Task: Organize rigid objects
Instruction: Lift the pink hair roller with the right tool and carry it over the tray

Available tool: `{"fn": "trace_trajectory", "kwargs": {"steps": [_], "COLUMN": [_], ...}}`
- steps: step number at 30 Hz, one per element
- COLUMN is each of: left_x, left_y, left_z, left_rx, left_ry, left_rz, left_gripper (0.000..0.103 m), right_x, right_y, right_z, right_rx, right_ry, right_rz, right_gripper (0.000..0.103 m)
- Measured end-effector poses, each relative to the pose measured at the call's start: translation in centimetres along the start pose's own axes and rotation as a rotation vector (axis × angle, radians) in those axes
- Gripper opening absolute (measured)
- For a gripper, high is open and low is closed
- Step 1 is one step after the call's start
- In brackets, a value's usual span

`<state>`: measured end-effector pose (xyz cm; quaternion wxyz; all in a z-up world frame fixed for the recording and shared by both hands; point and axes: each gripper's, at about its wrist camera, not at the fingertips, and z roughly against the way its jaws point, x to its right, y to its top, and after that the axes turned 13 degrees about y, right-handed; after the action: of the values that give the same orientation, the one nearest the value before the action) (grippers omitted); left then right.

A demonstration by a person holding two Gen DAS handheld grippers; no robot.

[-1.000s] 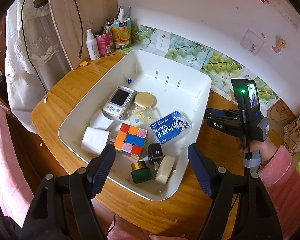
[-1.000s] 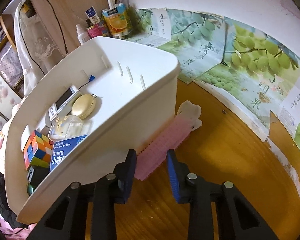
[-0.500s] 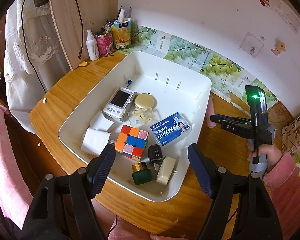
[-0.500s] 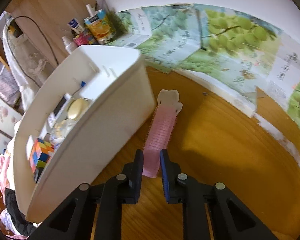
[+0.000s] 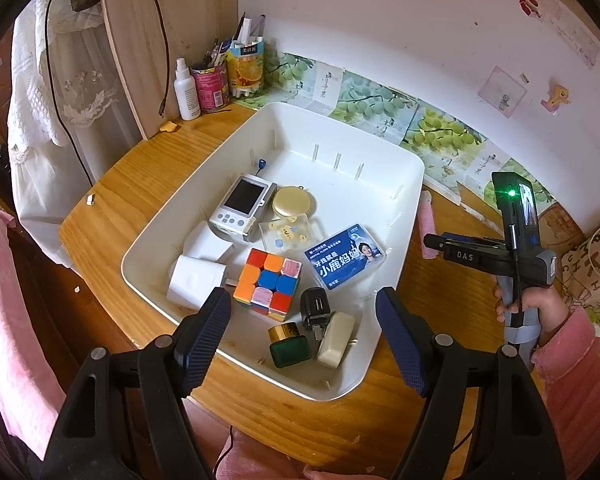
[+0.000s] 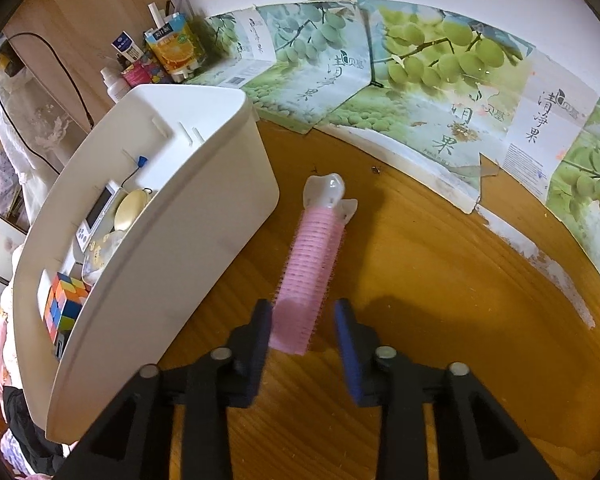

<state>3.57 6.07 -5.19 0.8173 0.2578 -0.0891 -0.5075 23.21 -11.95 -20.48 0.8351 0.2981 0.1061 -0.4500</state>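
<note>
Beside the white bin (image 6: 204, 248), on the bare wood of the bench (image 6: 440, 280), lies a pink hair roller clip (image 6: 308, 264) with its pale clear handle end pointing away toward the grape-print boxes (image 6: 400, 92) along the wall. The right gripper (image 6: 302, 326) has its near end between its fingers: the left finger looks to touch the bristles while the right one stands a little off, so the fingers are partly open and not yet holding it. Lining up along the roller's length gives the pads its narrow width to squeeze, which suits a light, stiff piece like this.

The left gripper (image 5: 302, 336) hovers over the near edge of the bin with its fingers spread wide and nothing in them, probably waiting out of the way. Already gathered in the bin are a puzzle cube (image 5: 269, 282), a small white camera (image 5: 244, 206), a blue card box (image 5: 346, 256) and a green jar (image 5: 289, 346); the far end remains free, a likely spot for the roller.
</note>
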Motion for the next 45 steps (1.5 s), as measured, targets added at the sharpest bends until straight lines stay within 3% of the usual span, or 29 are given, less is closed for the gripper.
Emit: {"fn": "trace_trajectory", "kwargs": {"steps": [3,13,15,18,24,33,45], "left_x": [-0.4,-1.8,-1.9,-1.9,-1.6,-0.5,-2.2], "left_y": [-0.1,0.0,0.0,0.0,0.3,0.6,2.7], "left_z": [0.0,-0.2,-0.2,-0.2,0.1,0.6,0.5], "left_rx": [0.0,-0.006,-0.006,0.0,0.013,0.036,0.072], "left_ry": [0.0,0.004,0.002,-0.001,-0.026,-0.099,-0.227], "left_rz": [0.014,0.051,0.049,0.046,0.012,-0.067,-0.196], "left_gripper": [0.078,0.078,0.078,0.078,0.078,0.078,0.078], "right_x": [0.0,-0.5,-0.6,-0.6,-0.2,-1.1,-6.9], "right_y": [0.1,0.6,0.6,0.6,0.2,-1.0,-2.3], "right_z": [-0.3,-1.9,-2.0,-1.8,0.1,3.9,9.7], "right_rx": [0.002,-0.041,-0.05,-0.044,0.022,0.08,0.222], "right_ry": [-0.018,-0.068,-0.077,-0.071,-0.017,-0.042,-0.074], "right_rz": [-0.019,0.007,0.005,-0.01,-0.08,-0.145,-0.222], "right_gripper": [0.043,0.043,0.032,0.027,0.024,0.024,0.024]}}
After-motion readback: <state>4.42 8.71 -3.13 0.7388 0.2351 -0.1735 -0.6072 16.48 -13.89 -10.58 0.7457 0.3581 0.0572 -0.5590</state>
